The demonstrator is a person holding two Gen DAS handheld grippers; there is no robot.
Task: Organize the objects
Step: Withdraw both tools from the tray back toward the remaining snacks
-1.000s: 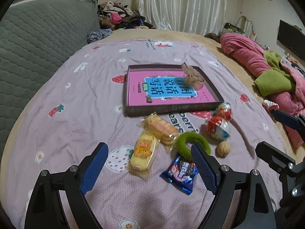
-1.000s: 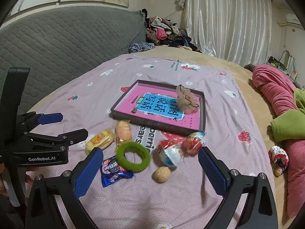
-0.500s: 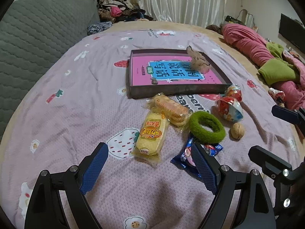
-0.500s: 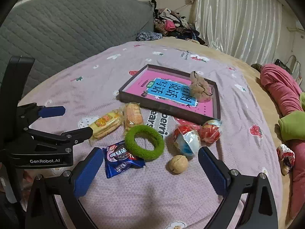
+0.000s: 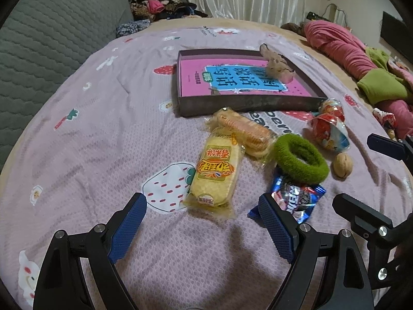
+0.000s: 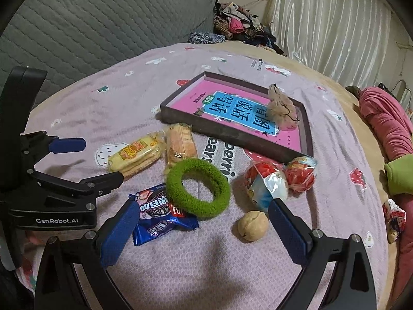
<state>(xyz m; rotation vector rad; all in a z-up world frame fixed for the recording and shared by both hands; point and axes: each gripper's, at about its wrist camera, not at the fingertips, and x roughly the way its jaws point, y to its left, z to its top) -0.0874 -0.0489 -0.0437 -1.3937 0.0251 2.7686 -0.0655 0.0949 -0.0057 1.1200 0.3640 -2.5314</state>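
Note:
A dark tray (image 5: pixel 247 108) (image 6: pixel 232 133) lined with a pink book holds a beige scrunchie (image 5: pixel 277 64) (image 6: pixel 282 109). In front of it on the bed lie a yellow cake pack (image 5: pixel 216 173) (image 6: pixel 136 153), a biscuit pack (image 5: pixel 244 130) (image 6: pixel 180 144), a green fuzzy ring (image 5: pixel 300 157) (image 6: pixel 197 191), a blue cookie packet (image 5: pixel 296 199) (image 6: pixel 162 217), a walnut (image 5: pixel 342 166) (image 6: pixel 253 224) and two foil-wrapped eggs (image 5: pixel 329 131) (image 6: pixel 268 183). My left gripper (image 5: pixel 202 219) is open just before the cake pack. My right gripper (image 6: pixel 202 228) is open, straddling the packet and walnut.
The bedspread (image 5: pixel 103 129) is lilac with strawberry prints. A grey quilted headboard (image 5: pixel 38 38) stands at left. Pink and green bedding (image 5: pixel 361 59) is piled at right, with a small patterned toy (image 6: pixel 393 218) beside it. Clothes (image 6: pixel 237 25) are heaped at the back.
Both grippers have moved forward and down toward the snacks. Both stay open and empty. Nothing on the bed has moved.

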